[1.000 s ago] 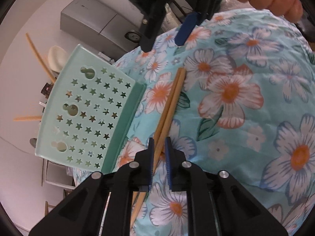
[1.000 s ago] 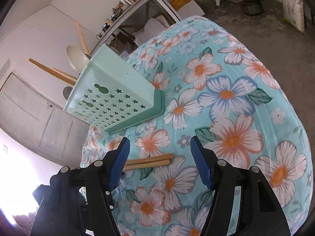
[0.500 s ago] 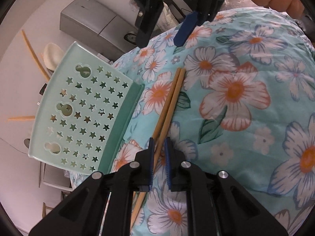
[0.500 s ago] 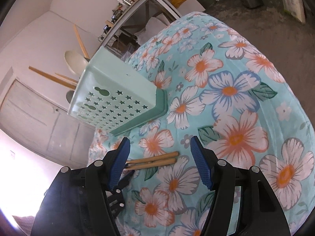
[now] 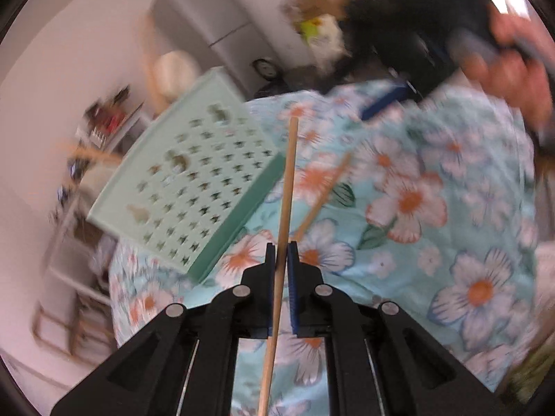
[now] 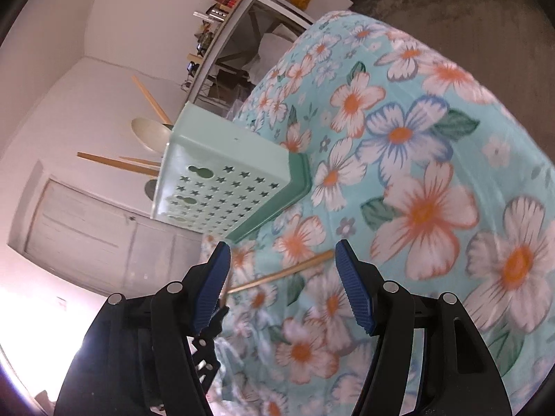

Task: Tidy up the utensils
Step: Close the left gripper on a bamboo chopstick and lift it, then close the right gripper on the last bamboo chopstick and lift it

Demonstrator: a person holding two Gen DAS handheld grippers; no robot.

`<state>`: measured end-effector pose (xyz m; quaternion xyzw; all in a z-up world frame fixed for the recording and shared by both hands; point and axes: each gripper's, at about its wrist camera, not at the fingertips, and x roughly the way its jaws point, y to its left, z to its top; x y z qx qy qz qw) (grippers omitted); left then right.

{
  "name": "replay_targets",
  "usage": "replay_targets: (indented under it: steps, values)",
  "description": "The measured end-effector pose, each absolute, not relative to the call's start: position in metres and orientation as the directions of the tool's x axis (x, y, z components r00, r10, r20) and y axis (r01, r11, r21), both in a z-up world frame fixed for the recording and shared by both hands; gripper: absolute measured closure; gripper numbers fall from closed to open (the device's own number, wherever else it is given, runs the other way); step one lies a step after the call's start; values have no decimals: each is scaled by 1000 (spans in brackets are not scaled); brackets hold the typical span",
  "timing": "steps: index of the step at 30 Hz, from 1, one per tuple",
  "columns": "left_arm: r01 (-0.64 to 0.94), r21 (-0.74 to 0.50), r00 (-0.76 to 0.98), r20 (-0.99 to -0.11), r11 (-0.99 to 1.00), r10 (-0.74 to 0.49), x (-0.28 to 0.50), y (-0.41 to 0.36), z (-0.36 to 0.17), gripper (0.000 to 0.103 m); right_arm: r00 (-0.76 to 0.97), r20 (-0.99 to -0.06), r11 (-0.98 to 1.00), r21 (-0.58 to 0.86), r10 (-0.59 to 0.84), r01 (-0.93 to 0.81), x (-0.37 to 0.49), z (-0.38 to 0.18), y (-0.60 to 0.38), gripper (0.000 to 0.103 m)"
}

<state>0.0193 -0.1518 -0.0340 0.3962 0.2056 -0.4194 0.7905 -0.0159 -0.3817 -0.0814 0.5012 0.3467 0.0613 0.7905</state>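
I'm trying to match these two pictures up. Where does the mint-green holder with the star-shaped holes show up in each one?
Left wrist view: the mint-green holder sits left of centre, tilted and blurred, beside the chopstick clamped in the left hand-held gripper.
Right wrist view: the holder is left of centre, above the open right hand-held gripper.
Shared landmark: the floral cloth under the holder.

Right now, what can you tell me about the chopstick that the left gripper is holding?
The chopstick is a thin, straight, pale wooden stick. The left gripper has its jaws shut on it partway along, so one end points up and away past the green basket and the other runs back under the gripper. It is lifted off the flowered cloth, where a second chopstick lies.
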Motion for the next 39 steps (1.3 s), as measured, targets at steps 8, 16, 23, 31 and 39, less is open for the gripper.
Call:
replay_targets:
  steps: [8, 16, 23, 31, 39]
  values:
    - [810, 115, 485, -684, 576, -545, 48, -112, -10, 98, 719, -485, 368, 869, 498, 331, -10, -102, -370, 47]
    - [752, -13, 480, -675, 659, -560, 54, -88, -15, 98, 719, -543, 301, 839, 434, 452, 4, -118, -367, 58]
    - [746, -57, 468, -664, 663, -584, 57, -81, -17, 98, 729, -588, 292, 808, 350, 511, 15, -116, -359, 58]
    - [740, -101, 460, -644, 665, -611, 58, -71, -17, 98, 738, -632, 295, 771, 238, 564, 26, -118, -351, 74]
    - [723, -119, 471, -635, 680, -612, 60, -59, -15, 98, 745, -623, 309, 776, 238, 551, 24, -122, -360, 93]
